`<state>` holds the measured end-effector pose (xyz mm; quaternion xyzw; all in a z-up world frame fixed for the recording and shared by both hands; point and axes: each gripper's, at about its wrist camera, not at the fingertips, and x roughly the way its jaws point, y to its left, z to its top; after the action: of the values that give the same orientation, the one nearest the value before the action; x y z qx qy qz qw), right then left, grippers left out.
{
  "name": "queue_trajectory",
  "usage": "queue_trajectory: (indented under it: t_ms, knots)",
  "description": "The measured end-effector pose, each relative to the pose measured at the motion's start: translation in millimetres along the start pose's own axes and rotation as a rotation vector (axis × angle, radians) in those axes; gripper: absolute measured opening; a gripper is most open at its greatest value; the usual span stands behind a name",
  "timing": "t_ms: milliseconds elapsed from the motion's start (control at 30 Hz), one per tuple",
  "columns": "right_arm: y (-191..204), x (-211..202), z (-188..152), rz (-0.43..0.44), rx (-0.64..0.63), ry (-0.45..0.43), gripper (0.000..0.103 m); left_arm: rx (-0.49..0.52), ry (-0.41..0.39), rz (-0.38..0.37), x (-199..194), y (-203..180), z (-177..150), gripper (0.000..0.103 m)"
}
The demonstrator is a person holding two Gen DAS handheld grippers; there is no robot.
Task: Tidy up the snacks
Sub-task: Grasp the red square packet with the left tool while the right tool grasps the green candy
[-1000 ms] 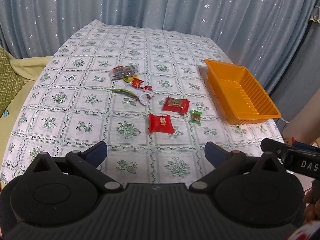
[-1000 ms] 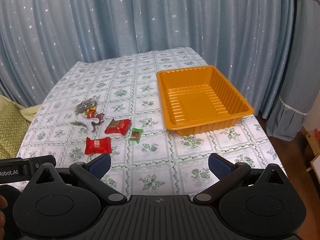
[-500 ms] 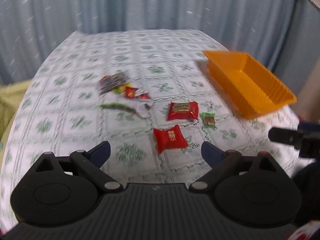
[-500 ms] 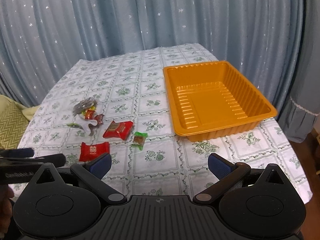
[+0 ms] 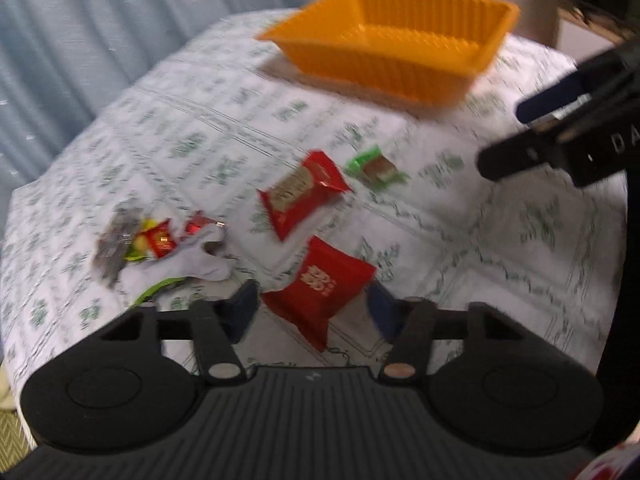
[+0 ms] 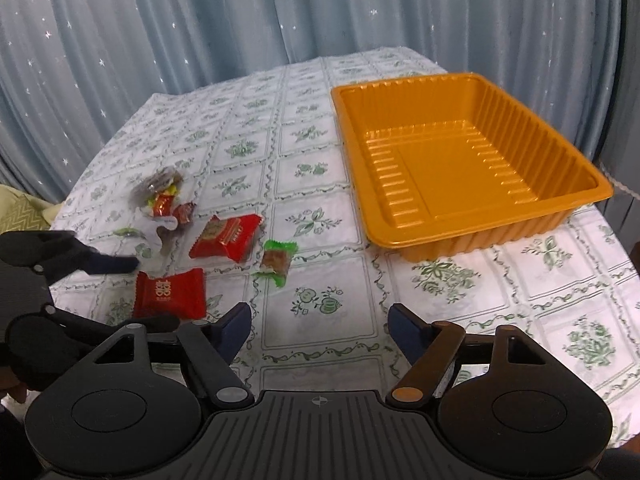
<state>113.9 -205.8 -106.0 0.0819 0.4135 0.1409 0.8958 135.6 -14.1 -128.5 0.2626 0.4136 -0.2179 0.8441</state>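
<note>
Several snack packets lie on the patterned tablecloth. My left gripper is open, its fingers either side of a red packet, which also shows in the right wrist view. A second red packet and a green candy lie beyond it. A heap of small wrapped snacks lies to the left. The empty orange tray stands at the right. My right gripper is open and empty above bare cloth. The left gripper also shows in the right wrist view, its lower finger partly hidden.
Blue star-patterned curtains hang behind the table. The table's right edge drops off just past the tray. A green cushion lies off the table's left side. The right gripper also shows in the left wrist view.
My left gripper has swung down and forward to the near red packet, which now lies between its fingers. My right gripper has moved closer to the table and tray.
</note>
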Motion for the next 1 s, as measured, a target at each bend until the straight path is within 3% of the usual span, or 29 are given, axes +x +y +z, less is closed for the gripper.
queue_trajectory:
  t_ms: [200, 267, 467, 667, 833, 1000]
  knots:
    - [2.3, 15.3, 1.6, -0.003, 0.000, 0.015, 0.076, 0.051, -0.010, -0.036, 7.2, 1.0, 1.3, 0.045]
    - [3.0, 19.8, 2.2, -0.003, -0.004, 0.019, 0.076, 0.030, -0.005, -0.046, 7.8, 4.0, 1.6, 0.033]
    - [7.5, 30.7, 3.8, 0.007, -0.009, 0.025, 0.076, -0.131, -0.001, -0.058, 4.4, 13.1, -5.1, 0.027]
    - [18.0, 39.8, 6.2, 0.037, -0.017, 0.018, 0.075, -0.342, -0.014, -0.005, -7.6, 31.2, -15.1, 0.026]
    - [29.7, 53.4, 11.1, 0.057, -0.018, 0.003, 0.059, -0.468, -0.025, 0.041, -20.8, 44.7, -20.2, 0.026]
    - [39.1, 69.4, 15.2, 0.011, -0.047, -0.025, 0.042, -0.535, -0.038, 0.050, -25.7, 49.8, -22.3, 0.026]
